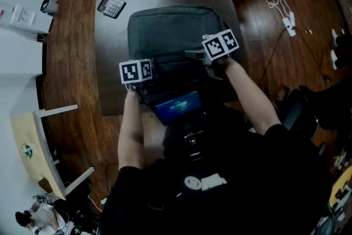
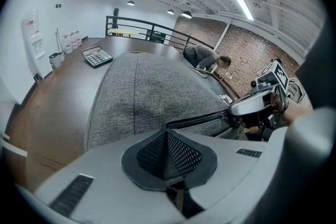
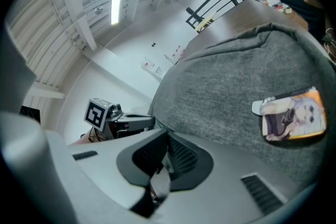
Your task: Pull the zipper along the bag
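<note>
Right gripper (image 3: 167, 135) has its jaws nearly together on a thin grey tab, which I take for the zipper pull (image 3: 157, 182). The left gripper (image 2: 167, 132) is closed too, with its tips against the near edge of the bag (image 2: 142, 86), though I cannot make out whether any cloth is caught between them. On the dark table (image 1: 113, 80) the grey bag lies flat in front of the person, with both grippers at its near side and a calculator (image 1: 112, 6) well apart beyond it. Along that near side the zipper (image 2: 199, 119) runs as a dark line from just beside the left gripper's tips across to the right gripper. I judge the step in hand to be the pull itself, with the tab gripped. The next move calls for drawing the tab straight along the track, low and in line with the teeth. The left gripper should meanwhile pin the bag's edge so the cloth stays taut and does not drag along.
</note>
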